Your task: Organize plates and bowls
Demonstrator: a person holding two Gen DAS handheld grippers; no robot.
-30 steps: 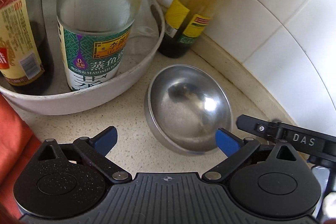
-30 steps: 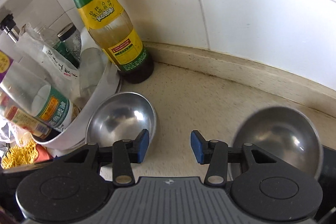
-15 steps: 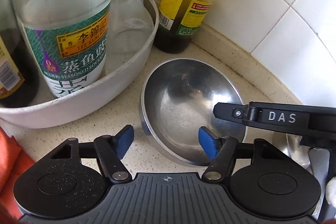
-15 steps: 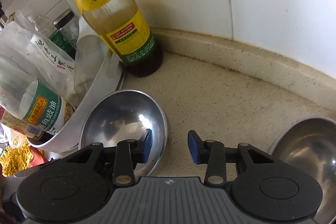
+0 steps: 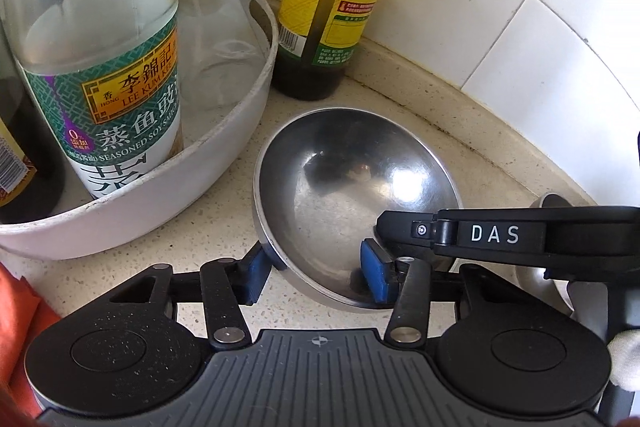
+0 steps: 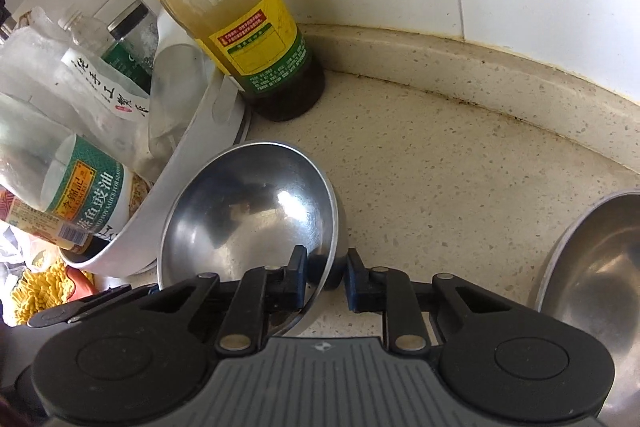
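Now, entries by view:

- Left wrist view only: the left tongs straddle the near wall of the round polished stainless-steel bowl. One blue pad is against the outside of the rim and the other is inside the hollow. The jaws have just been closing, and they pinch the bowl wall.
- Left wrist view only: a black finger lettered DAS, part of the right tongs, reaches in over the bowl's right rim. A fold of orange cloth lies at the left edge.
- Right wrist view only: the right tongs are nearly pressed together, with the bowl's thin right rim between the pads, one inside and one outside. These jaws have also just been closing.
- Right wrist view only: a second steel bowl sits well apart at the right edge. A yellow tufted cloth lies at far left.
- Both views: the gripped bowl sits on the speckled beige stone table, just beside the white round plastic basin. It is in front of the tall amber-liquid bottle with yellow-green label.
- Materials: the bowl is a smooth mirror-bright hemisphere with a thin rolled rim and a hard glare spot. The basin is matt, with a scuffed and grimy lip.
- In the basin stands a clear glass soy-sauce bottle with a green label.
- The glossy white wall tiles meet a rounded stone upstand with a dark line along the joint.
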